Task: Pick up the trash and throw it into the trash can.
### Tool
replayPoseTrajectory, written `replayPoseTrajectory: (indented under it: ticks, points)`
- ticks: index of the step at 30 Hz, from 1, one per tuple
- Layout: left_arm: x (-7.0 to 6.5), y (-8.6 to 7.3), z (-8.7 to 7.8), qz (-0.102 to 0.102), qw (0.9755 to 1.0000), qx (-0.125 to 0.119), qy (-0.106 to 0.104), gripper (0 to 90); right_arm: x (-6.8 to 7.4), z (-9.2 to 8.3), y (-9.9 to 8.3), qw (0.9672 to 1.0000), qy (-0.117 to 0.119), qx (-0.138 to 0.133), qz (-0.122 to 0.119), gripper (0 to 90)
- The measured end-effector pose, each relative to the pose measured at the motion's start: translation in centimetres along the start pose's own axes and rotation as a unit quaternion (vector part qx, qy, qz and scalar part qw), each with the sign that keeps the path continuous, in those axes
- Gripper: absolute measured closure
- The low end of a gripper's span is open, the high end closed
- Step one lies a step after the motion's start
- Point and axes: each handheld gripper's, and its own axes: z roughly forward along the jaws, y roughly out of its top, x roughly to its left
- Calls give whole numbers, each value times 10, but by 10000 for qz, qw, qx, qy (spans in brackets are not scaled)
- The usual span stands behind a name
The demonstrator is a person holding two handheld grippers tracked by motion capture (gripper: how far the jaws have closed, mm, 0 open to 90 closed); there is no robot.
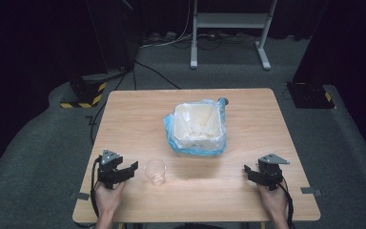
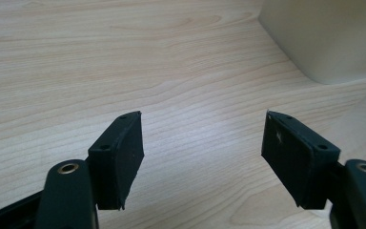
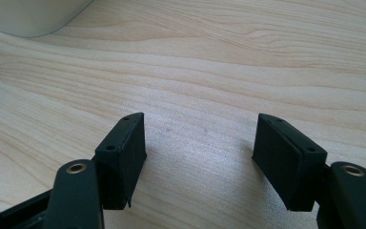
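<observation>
Wood grain runs pale across the desk [image 1: 248, 191], and there's not much on it. Up the middle sits a white tub [image 1: 198, 125] lined with a blue plastic bag [image 1: 171, 138], its pale wall looming at the upper right corner of the left gripper view. Beyond the desk, a grey metal stand [image 1: 228, 21] and loose cables on the carpet, with yellow-and-black striped bases off to the left.

Now the clear plastic cup [image 1: 156, 171]: upright on the near part of the desk, in front of the tub and well apart from it. The left gripper [image 1: 126, 172] sits just beside it, to the cup's left, jaws spread wide, nothing between them but bare wood. Nothing stands between gripper and cup.

Over on the far side, the right gripper [image 1: 249, 172] rests near the desk's right edge, well away from the cup, jaws wide apart too and holding nothing.
</observation>
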Motion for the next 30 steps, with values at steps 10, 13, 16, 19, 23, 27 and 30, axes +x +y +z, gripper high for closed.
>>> replayPoseTrajectory:
  ticks: [10,13,16,19,23,27,30]
  points:
    - [-8,9,-17,101,9995,-299,-15,316,0,0,0,10000,-12,-7,-9,343]
    - [-9,12,-20,86,9994,-340,-58,321,0,0,0,10000,-11,-7,-8,343]
    - [-10,16,-23,95,9992,-359,-131,322,0,0,0,10000,-11,-6,-7,343]
    - [-13,19,-26,133,9990,-373,-219,323,0,0,0,10000,-12,-7,-8,343]
    - [-19,23,-26,248,9983,-371,-380,330,0,0,0,10000,-11,-7,-7,343]
    - [-25,25,-25,313,9975,-380,-502,343,0,0,0,10000,-10,-8,-9,343]
    - [-30,27,-24,412,9970,-371,-547,352,0,0,0,10000,-11,-7,-8,343]
